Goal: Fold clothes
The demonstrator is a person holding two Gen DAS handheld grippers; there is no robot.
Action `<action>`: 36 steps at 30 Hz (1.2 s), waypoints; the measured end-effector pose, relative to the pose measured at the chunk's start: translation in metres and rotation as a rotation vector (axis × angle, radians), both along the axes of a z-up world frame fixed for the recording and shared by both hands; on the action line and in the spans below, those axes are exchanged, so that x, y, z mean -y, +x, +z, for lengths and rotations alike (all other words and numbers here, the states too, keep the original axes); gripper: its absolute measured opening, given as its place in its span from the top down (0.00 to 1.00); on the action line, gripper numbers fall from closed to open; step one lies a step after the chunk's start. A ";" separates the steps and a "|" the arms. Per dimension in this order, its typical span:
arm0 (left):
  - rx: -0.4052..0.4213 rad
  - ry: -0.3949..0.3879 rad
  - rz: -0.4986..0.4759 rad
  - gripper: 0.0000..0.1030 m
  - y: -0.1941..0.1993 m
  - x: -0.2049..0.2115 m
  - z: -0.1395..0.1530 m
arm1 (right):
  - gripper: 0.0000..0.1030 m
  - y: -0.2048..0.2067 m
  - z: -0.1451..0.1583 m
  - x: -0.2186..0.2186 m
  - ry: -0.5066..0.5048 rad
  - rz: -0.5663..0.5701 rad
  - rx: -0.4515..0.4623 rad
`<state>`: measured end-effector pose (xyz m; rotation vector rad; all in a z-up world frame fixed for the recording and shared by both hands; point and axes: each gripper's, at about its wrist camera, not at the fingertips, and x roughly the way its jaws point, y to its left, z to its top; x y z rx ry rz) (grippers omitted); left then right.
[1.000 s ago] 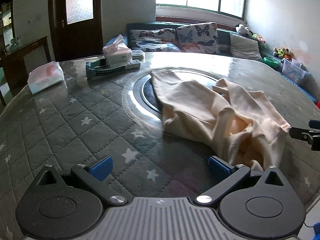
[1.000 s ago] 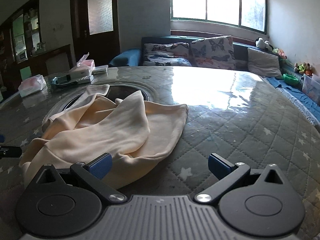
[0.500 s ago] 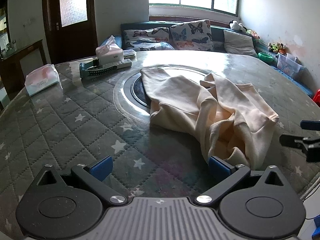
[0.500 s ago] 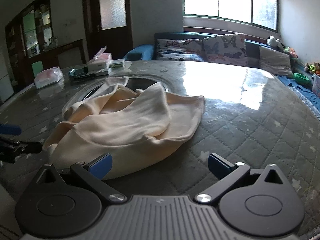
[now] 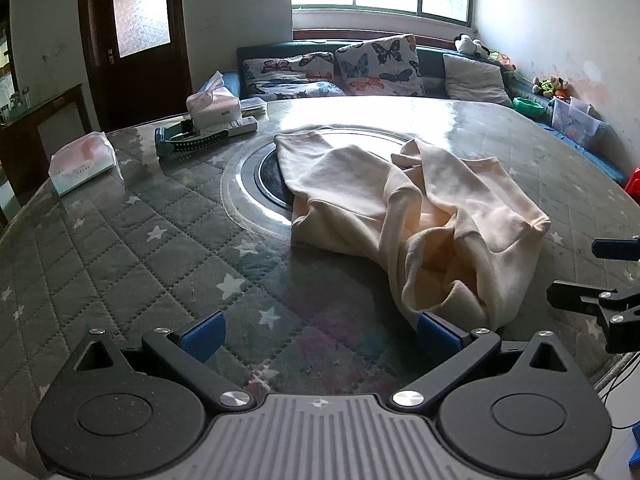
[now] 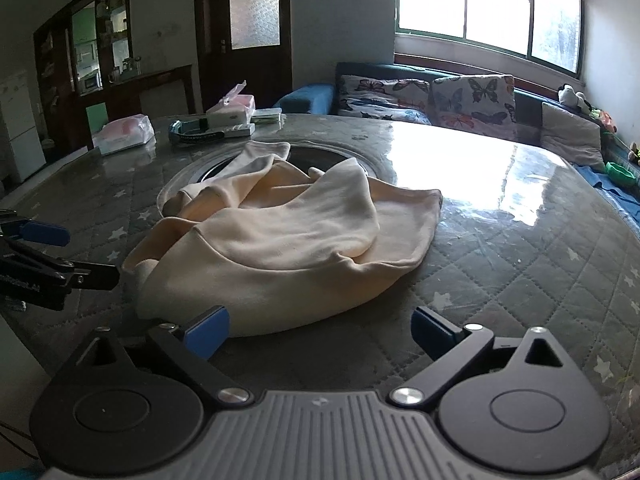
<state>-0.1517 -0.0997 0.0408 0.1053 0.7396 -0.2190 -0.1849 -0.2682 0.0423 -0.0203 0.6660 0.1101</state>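
Note:
A cream garment [image 5: 408, 208] [image 6: 280, 236] lies crumpled on the round table, partly over the dark centre ring. My left gripper [image 5: 320, 334] is open near the table's front edge, its right pad just short of the garment's near hem. In the right wrist view the same gripper [image 6: 52, 252] shows at the far left beside the cloth. My right gripper [image 6: 320, 330] is open too, its left pad close to the garment's near edge, nothing between the fingers. It appears at the right edge of the left wrist view [image 5: 604, 276].
The table [image 5: 120, 248] carries a quilted star cover under clear sheet. At its far left lie a tissue pack [image 5: 82, 162], a tissue box [image 5: 214, 106] and a teal tool [image 5: 188, 142]. A sofa with butterfly cushions [image 5: 376, 66] stands behind; a door [image 5: 136, 40] is back left.
Both grippers have drawn back toward the table's near edge and turned slightly, so the garment sits farther ahead and more central. The garment has not moved. Both stay open.

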 end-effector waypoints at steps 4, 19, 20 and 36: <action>0.004 0.003 -0.006 0.00 -0.001 0.002 0.002 | 0.07 -0.001 0.003 -0.001 -0.002 0.010 0.003; -0.002 0.002 -0.029 0.00 0.019 0.007 0.009 | 0.16 0.021 0.012 -0.005 -0.003 0.046 -0.005; -0.005 0.001 -0.030 0.00 0.021 0.007 0.008 | 0.17 0.022 0.012 -0.006 -0.002 0.048 -0.006; 0.013 -0.023 -0.042 0.00 0.061 0.018 0.026 | 0.25 0.063 0.019 0.002 0.006 0.050 -0.013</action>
